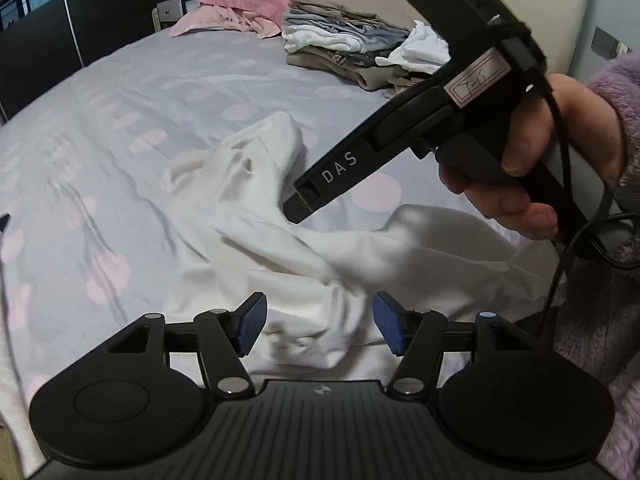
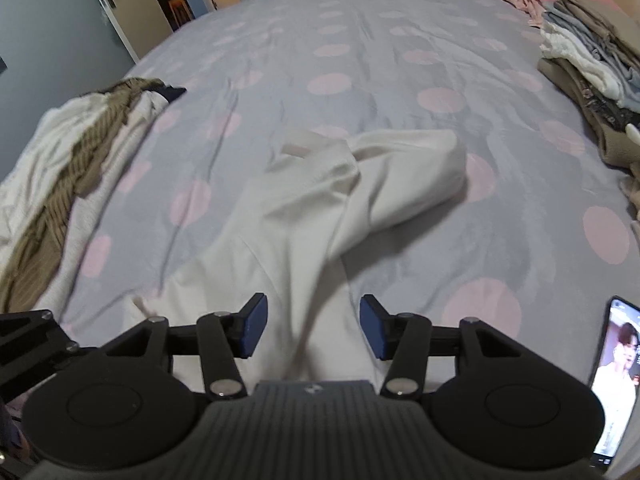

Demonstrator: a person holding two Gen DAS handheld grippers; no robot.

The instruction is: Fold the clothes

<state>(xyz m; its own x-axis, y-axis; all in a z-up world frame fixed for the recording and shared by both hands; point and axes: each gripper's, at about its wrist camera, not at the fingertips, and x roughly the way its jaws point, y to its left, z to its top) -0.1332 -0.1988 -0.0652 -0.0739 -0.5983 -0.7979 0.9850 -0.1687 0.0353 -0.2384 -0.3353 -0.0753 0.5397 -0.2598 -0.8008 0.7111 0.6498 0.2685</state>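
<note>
One white garment (image 2: 320, 200) lies crumpled in the middle of the bed (image 2: 360, 60), on the grey cover with pink dots, its near end running up between my fingers in both views. My left gripper (image 1: 318, 328) hangs just above that cloth with its jaws apart and nothing between the blue pads (image 1: 251, 328). My right gripper (image 2: 314, 330) is likewise spread wide over the garment's near end, gripping nothing; seen from my left wrist, the hand (image 1: 528, 160) holding it pokes out of a fuzzy purple sleeve (image 1: 616, 92). A stack of folded clothes (image 1: 344, 48) sits near the pink pillow (image 1: 248, 0). A heap of unfolded clothes (image 2: 68, 176) lies at the bed's left edge, and a lit phone (image 2: 614, 384) lies at the right.
</note>
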